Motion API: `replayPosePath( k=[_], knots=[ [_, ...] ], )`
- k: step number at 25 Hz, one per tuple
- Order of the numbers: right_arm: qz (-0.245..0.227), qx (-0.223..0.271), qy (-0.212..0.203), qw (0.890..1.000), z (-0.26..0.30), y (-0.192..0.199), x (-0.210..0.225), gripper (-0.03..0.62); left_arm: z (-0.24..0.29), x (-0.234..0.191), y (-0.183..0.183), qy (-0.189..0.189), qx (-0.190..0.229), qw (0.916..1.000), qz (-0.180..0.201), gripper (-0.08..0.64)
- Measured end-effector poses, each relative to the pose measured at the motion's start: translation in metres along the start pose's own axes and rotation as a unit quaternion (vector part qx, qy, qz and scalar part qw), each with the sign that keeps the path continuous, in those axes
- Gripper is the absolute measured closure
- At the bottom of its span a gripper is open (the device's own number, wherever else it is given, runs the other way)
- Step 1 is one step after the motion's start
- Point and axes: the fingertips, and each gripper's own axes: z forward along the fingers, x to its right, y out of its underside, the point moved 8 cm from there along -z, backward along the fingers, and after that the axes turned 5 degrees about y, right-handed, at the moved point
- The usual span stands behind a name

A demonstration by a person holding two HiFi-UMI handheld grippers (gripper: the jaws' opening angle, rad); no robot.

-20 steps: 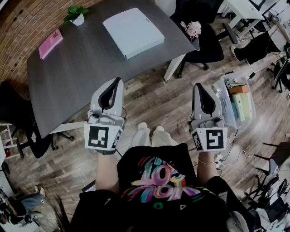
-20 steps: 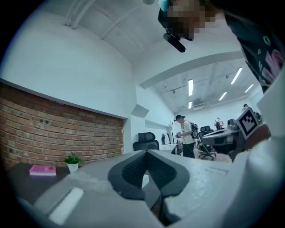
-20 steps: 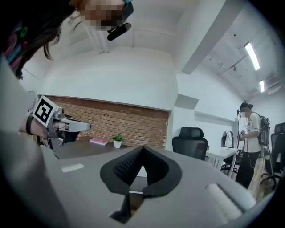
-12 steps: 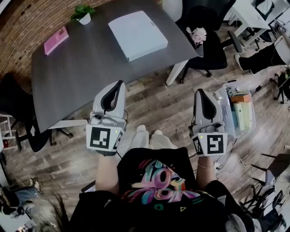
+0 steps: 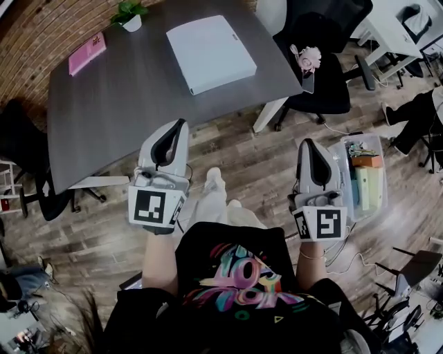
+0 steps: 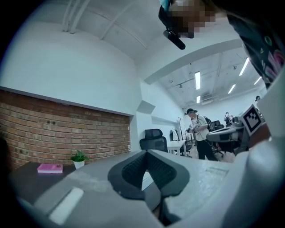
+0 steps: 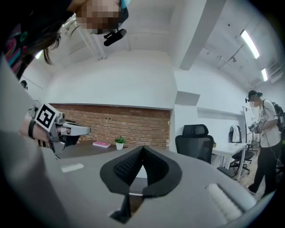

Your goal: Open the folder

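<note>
Folder lies well ahead; your left gripper and right gripper are closed, empty; open one near its edge.

Contents of the plastic bin are indistinct.

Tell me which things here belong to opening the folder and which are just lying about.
For the job: white folder, closed on the grey table; left gripper and right gripper, both shut and empty, short of the table.
Lying about: pink book, potted plant, black office chair, clear storage box.
</note>
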Motion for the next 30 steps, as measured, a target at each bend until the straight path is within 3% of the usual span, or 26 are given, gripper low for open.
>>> replayPosePath(
  k=[6, 20, 30],
  knots=[
    [-0.001, -0.003, -0.003, 1.000, 0.046, 0.005, 0.004, 0.592, 0.037, -0.028, 0.008, 0.001, 0.001, 1.0000, -0.001, 0.558],
    [-0.002, -0.004, 0.003, 1.000, 0.190, -0.003, -0.004, 0.592, 0.135, -0.137, 0.015, 0.022, 0.012, 0.9997, -0.003, 0.559],
    [-0.003, -0.022, 0.002, 1.000, 0.227, 0.002, -0.008, 0.592, 0.161, -0.160, 0.025, 0.029, -0.005, 0.9991, -0.032, 0.559]
  ],
)
